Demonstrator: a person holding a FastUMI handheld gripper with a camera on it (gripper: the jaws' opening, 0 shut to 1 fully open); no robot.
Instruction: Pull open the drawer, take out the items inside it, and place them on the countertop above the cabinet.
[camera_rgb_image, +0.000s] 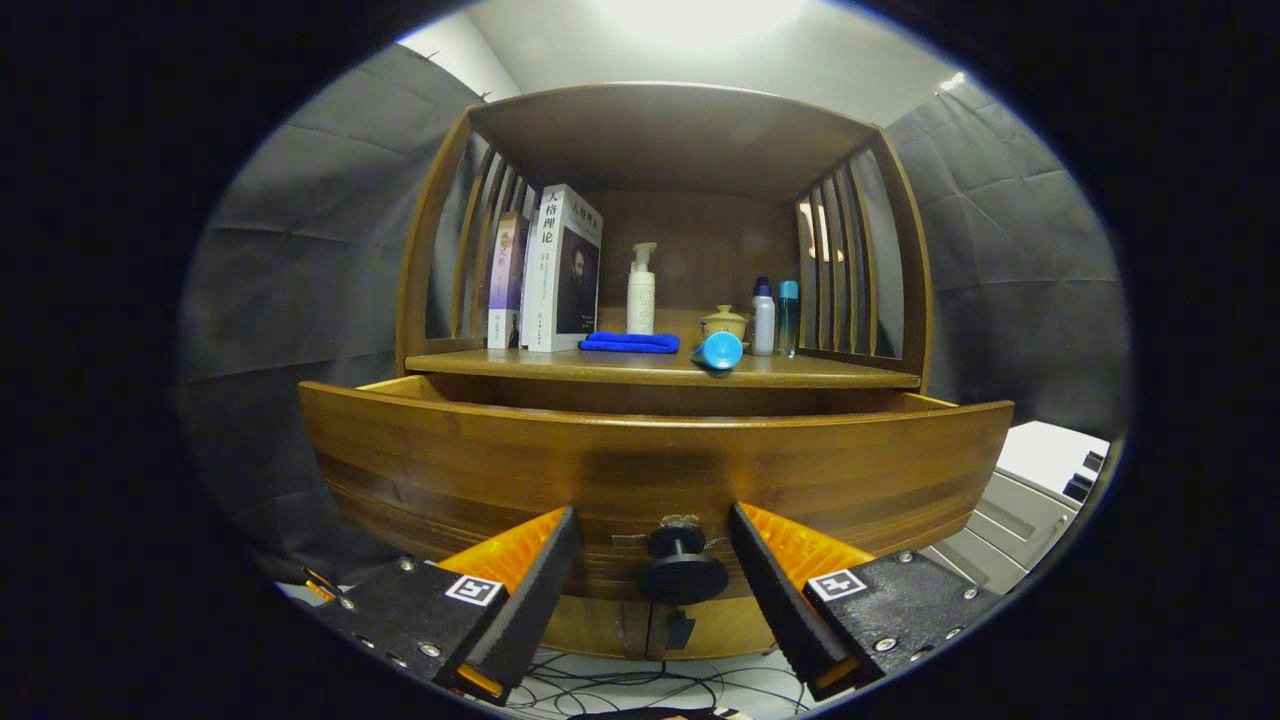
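The wooden drawer (655, 460) of the cabinet stands pulled out toward me, and its front panel hides whatever lies inside. Its dark round knob (683, 570) sits between my fingers, with a gap on each side. My gripper (655, 513) is open around the knob and holds nothing. Above the drawer is the countertop (560, 365). On it lie a folded blue cloth (630, 343) and a blue cylinder (719, 351) on its side near the front edge.
On the countertop stand two books (560, 270) at the left, a white pump bottle (641, 290), a small lidded ceramic jar (725, 321), and two slim bottles (775, 318) at the right. Slatted wooden sides and a top shelf enclose it. Cables (600, 685) lie on the floor below.
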